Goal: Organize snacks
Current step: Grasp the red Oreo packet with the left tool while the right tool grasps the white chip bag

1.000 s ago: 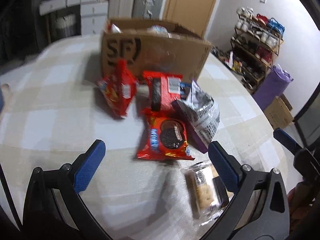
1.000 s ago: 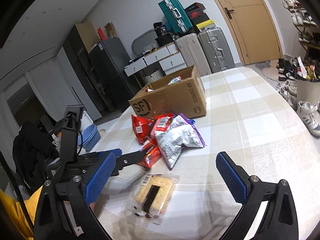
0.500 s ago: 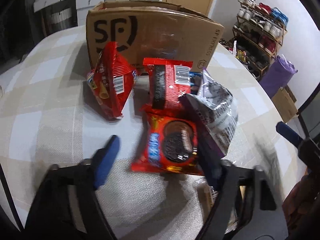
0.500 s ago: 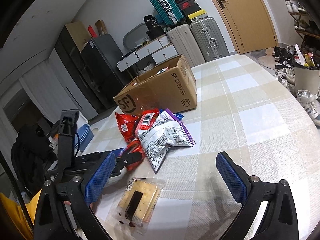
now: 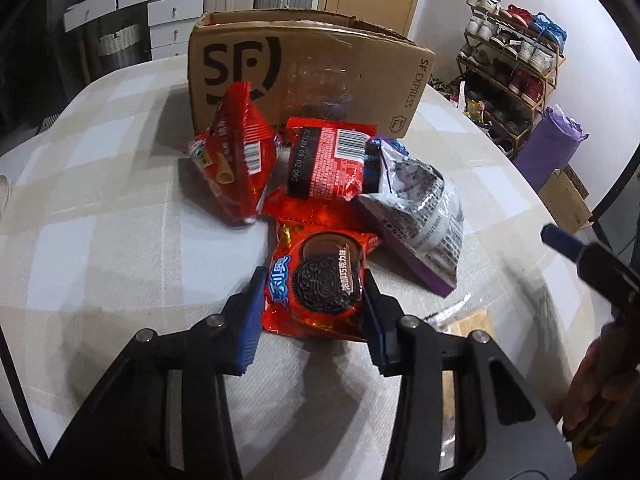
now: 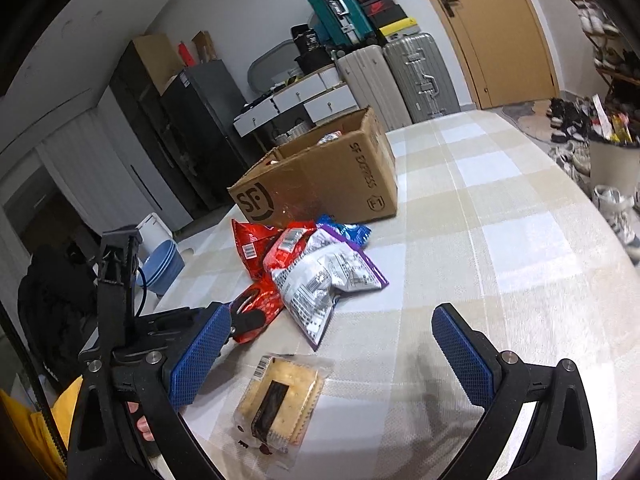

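**Left jaws close on the Oreo pack**

Since a second ago your left gripper [image 5: 314, 306] has dropped toward the snack pile and its jaws have just been closing; the blue pads now press both sides of the red Oreo pack [image 5: 320, 282], nearest of the pile on the table [image 5: 100, 240]. You are at the grasp step. Next, judge the hold firm, lift, and carry it to the cardboard box [image 5: 312, 76] behind. Your left gripper pitches steeply down. Your right gripper [image 6: 332, 360] stands wide open, empty, over the cracker packet [image 6: 280, 396].
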